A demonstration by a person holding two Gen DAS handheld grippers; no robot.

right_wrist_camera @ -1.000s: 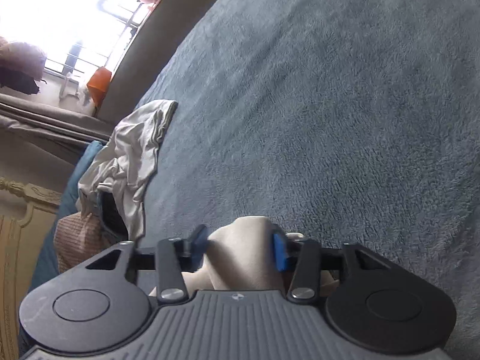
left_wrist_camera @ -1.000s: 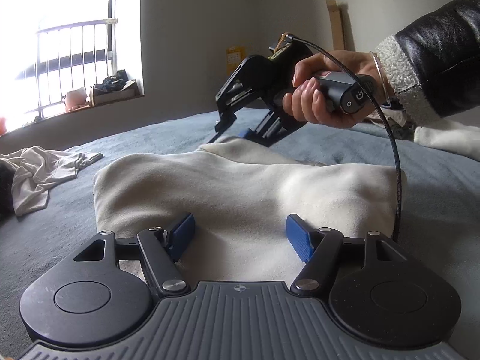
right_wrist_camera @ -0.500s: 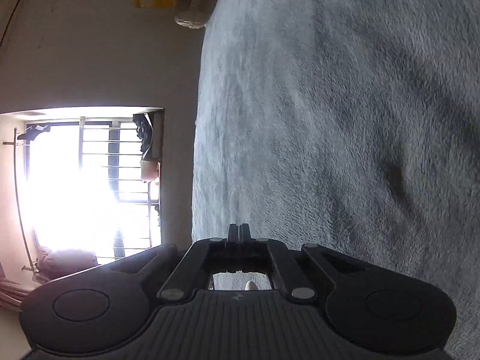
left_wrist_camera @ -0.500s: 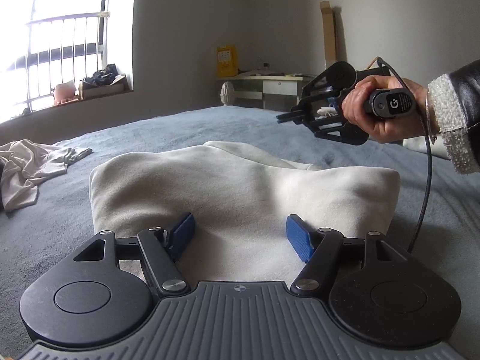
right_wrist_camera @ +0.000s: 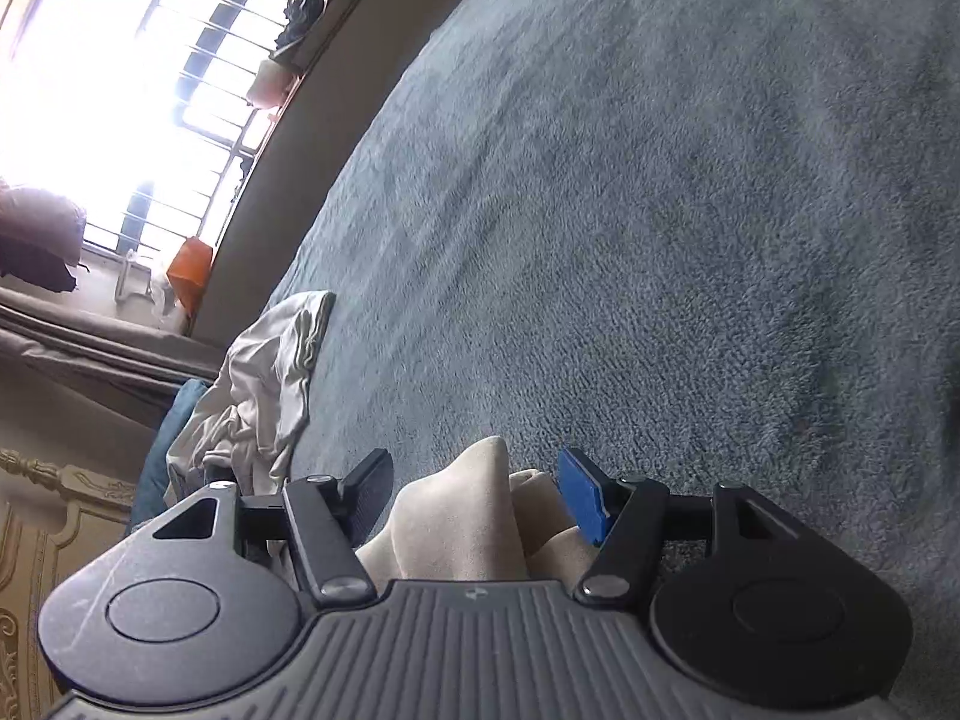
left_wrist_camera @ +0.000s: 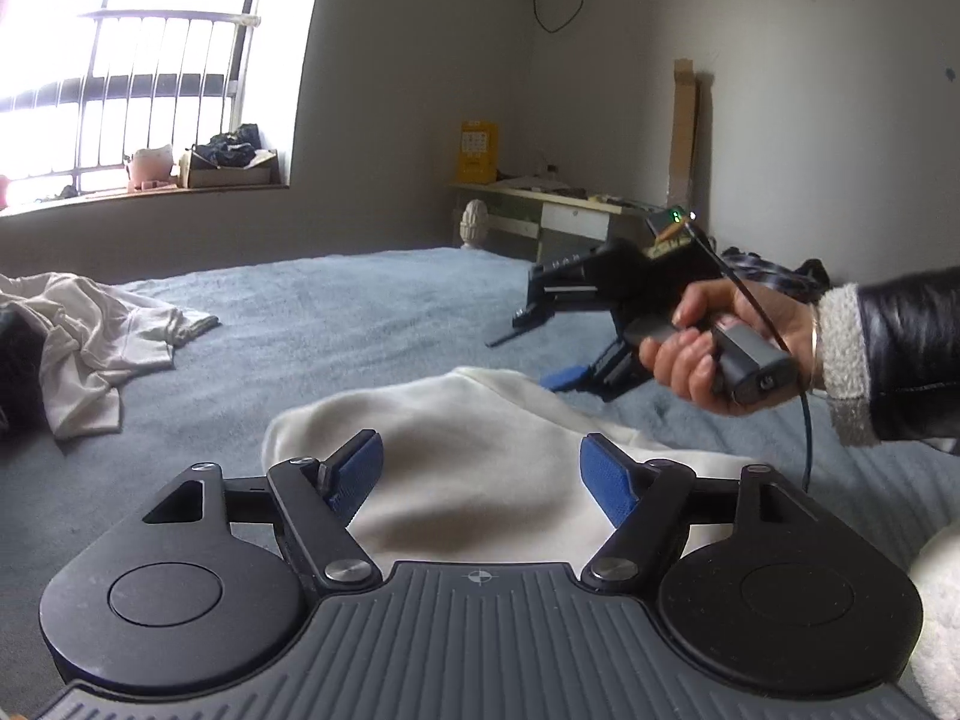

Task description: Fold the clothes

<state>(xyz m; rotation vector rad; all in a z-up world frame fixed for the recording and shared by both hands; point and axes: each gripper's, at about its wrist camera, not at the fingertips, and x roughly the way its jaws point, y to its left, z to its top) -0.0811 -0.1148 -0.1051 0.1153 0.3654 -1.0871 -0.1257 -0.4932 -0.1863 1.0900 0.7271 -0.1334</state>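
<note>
**Cream garment partly folded; second garment lying crumpled**

Cream garment (left_wrist_camera: pixel 480 468) lies on the grey bed (left_wrist_camera: pixel 360 312) straight ahead of my left gripper (left_wrist_camera: pixel 480 468). Its far edge is rounded and doubled over, with a layered corner toward the right, so at least one fold looks to be in place. I cannot tell from here whether the bundle is at its final size.

Left gripper: fingers spread wide, one to each side over the cloth, pinching nothing.

Right gripper (left_wrist_camera: pixel 561 369): in the left view it sits at the garment's far right corner, in my right hand (left_wrist_camera: pixel 714 348). The right wrist view shows its fingers (right_wrist_camera: pixel 579 495) apart with a raised ridge of cream cloth (right_wrist_camera: pixel 462 516) between them. The cloth fills only part of the gap and looks free of both pads, so I judge it unclamped.

Second pale garment (left_wrist_camera: pixel 90 336) lies in a crumpled heap at the bed's left edge, well apart from the first, and shows no fold.

Judgement: the cream piece is somewhere mid-fold or near done. The heap remains to be done. Nothing here shows any stack of finished clothes.
</note>
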